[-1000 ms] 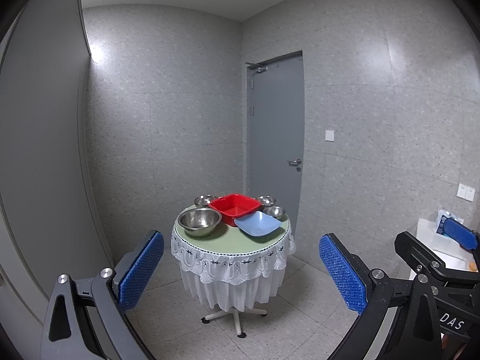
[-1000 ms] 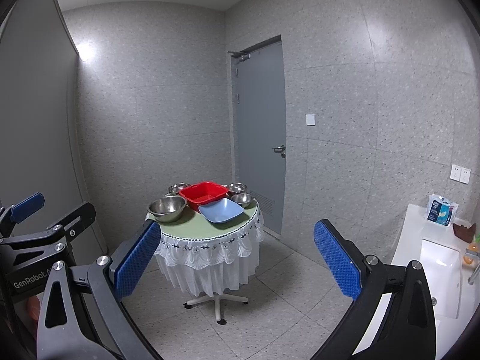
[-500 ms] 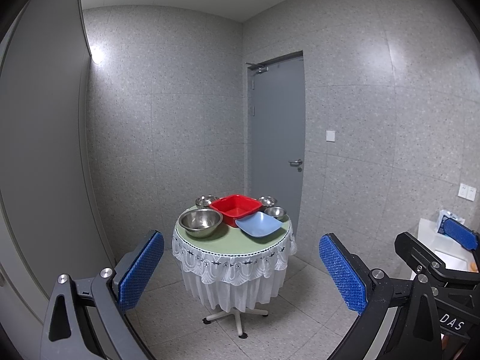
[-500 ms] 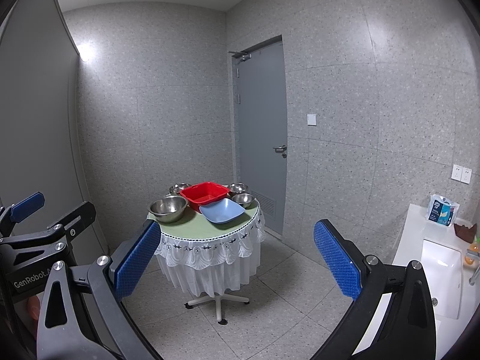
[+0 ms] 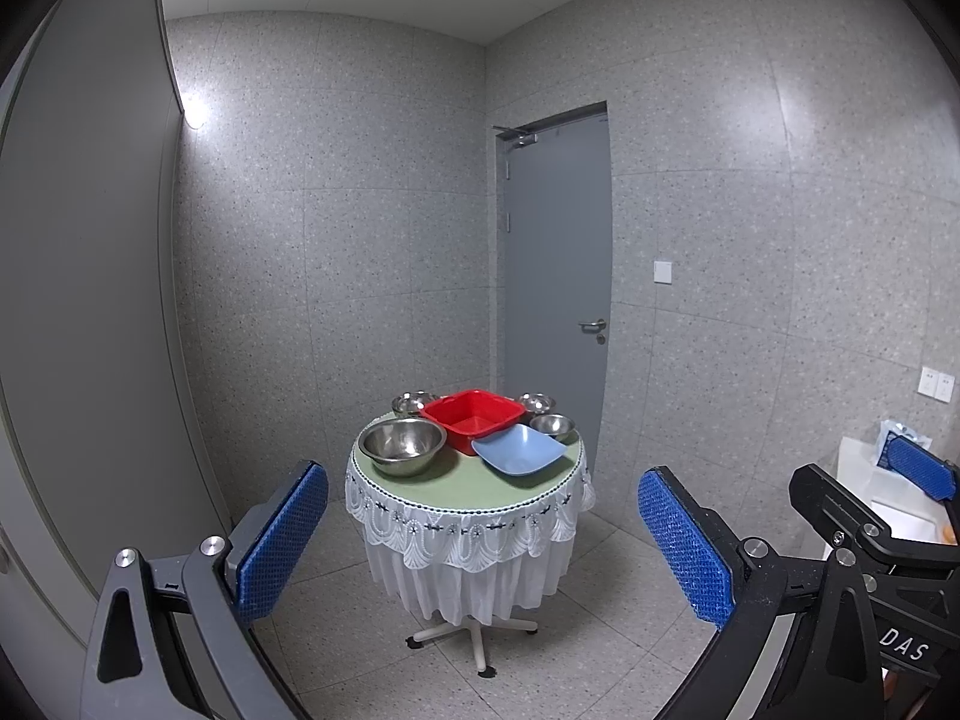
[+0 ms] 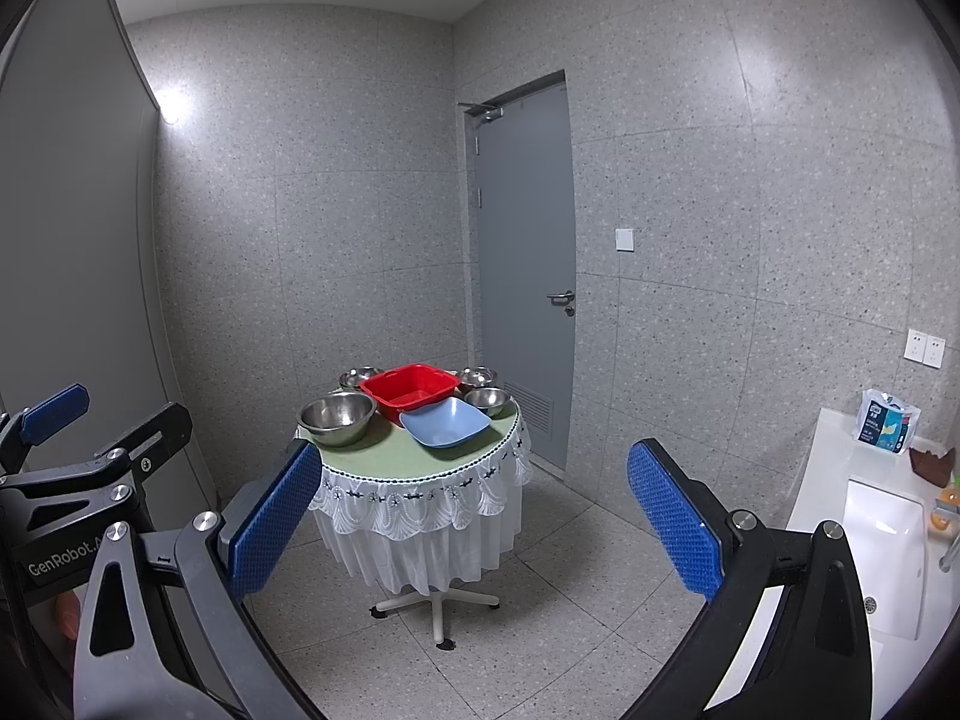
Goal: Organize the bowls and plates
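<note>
Two grippers, left gripper [image 5: 483, 531] and right gripper [image 6: 468, 501], gape wide and empty low in frame, well short of the round table [image 5: 468, 483] at centre carrying a red basin [image 5: 471, 417], blue plate [image 5: 519, 449] and steel bowls [image 5: 403, 447].

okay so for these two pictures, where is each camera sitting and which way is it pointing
Left wrist: on the left gripper, facing a round table across the room; its own open blue-padded fingers frame the view, the right gripper at the right edge.
Right wrist: on the right gripper, facing the same table from farther right; open fingers, a white sink at right.
Shared: red tub, blue plate, large steel bowl, grey door.
</note>
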A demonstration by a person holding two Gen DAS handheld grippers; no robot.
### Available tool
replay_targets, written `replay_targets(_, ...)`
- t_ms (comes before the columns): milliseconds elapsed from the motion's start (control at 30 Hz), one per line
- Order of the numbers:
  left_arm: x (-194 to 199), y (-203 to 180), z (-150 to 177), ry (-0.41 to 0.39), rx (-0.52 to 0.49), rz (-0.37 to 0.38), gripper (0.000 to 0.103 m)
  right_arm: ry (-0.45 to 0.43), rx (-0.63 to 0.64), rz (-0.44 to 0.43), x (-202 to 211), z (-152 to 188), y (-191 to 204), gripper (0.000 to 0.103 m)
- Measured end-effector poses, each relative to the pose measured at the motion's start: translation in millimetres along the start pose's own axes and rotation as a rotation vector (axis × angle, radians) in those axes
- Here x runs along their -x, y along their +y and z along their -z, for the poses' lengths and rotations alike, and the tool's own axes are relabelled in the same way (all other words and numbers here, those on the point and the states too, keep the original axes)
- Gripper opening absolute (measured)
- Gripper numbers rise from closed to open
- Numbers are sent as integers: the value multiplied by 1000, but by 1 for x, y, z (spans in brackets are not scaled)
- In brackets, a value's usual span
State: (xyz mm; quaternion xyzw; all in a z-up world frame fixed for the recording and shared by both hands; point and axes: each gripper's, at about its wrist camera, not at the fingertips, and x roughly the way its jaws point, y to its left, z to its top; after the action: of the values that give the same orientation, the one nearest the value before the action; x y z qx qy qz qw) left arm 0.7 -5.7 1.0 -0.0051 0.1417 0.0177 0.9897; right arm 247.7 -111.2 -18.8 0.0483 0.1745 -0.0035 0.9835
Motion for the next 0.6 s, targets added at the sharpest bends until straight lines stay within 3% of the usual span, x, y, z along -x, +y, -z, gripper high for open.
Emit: replay_targets(600, -12, -4, 2, 2, -4, -2, 102, 6, -6, -16, -4, 1, -6, 103)
